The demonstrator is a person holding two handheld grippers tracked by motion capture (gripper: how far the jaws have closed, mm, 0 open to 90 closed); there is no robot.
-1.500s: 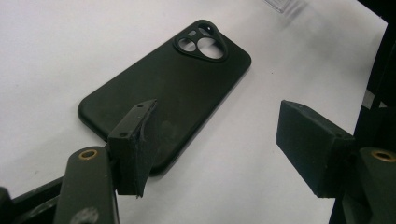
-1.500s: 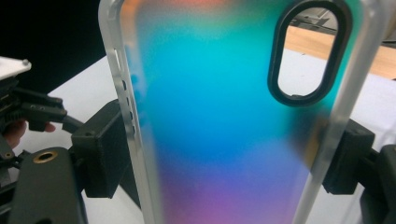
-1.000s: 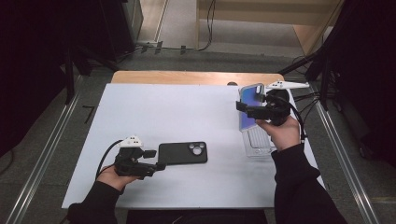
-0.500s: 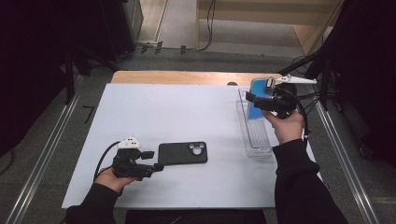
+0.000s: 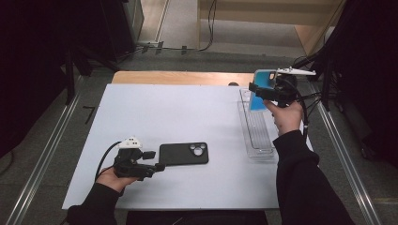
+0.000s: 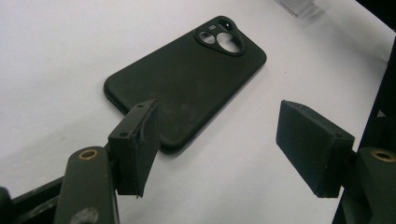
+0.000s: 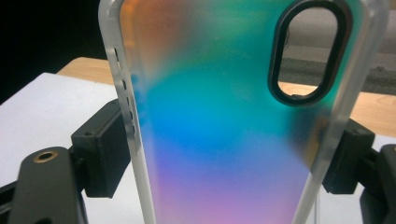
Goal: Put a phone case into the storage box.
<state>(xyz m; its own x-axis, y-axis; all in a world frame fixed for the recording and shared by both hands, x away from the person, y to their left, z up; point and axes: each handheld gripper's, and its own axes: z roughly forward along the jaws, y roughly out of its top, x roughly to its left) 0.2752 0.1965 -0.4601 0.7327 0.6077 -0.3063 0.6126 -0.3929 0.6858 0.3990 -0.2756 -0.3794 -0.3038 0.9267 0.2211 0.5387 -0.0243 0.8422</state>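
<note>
A black phone [image 5: 184, 153] lies flat on the white table [image 5: 178, 112], camera end to the right. My left gripper [image 5: 157, 167] rests on the table just left of the phone, its jaws open; in the left gripper view [image 6: 219, 142] the phone [image 6: 187, 79] lies beyond the pads, untouched. My right gripper [image 5: 257, 90] is raised at the back right, shut on an iridescent blue phone case [image 5: 259, 91]. The case [image 7: 233, 112] stands upright between both pads, its oval camera hole at top right.
A clear plastic tray [image 5: 256, 129] lies lengthwise on the table's right side, under and in front of the raised right hand. A wooden strip [image 5: 178, 77] borders the table's far edge. Metal rails run along the floor on both sides.
My right hand has carried the case rightward and away, from over the tray's middle to above its far end. The left hand and the black phone have stayed where they were.
</note>
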